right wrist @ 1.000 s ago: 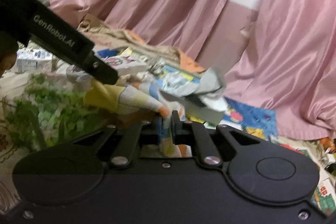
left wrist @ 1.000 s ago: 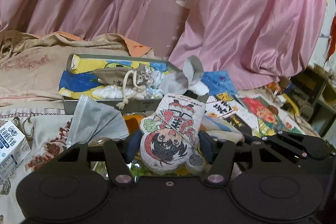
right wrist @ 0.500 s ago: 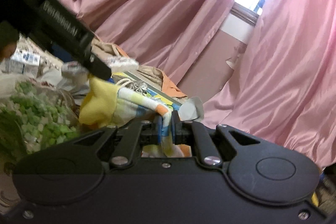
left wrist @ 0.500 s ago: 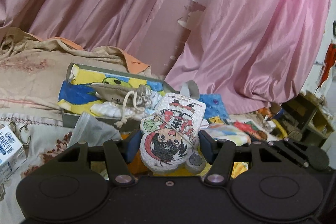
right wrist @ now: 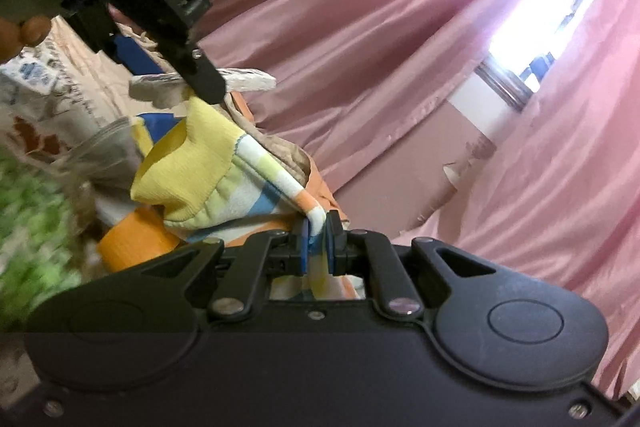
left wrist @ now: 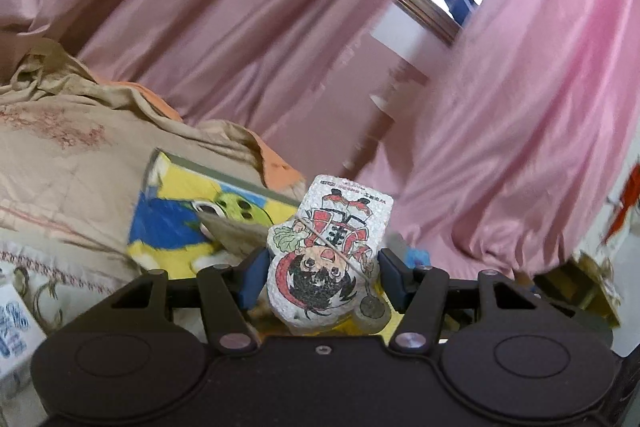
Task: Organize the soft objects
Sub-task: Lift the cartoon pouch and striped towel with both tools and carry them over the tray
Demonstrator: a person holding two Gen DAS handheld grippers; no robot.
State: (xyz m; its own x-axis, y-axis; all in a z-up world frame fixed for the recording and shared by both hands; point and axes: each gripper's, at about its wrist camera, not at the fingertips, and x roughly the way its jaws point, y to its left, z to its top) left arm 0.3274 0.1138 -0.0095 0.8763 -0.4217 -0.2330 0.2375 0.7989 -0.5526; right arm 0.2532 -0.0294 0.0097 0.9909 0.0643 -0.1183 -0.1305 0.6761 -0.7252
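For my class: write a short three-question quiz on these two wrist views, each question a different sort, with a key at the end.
1. True or false: the right gripper is shut on the striped sock.
2. What does the left gripper hold between its blue pads? A) a milk carton B) a flat cartoon-printed plush C) a face mask
3. Fill in: behind the bed hang pink ____.

Key: 1 true; 2 B; 3 curtains.
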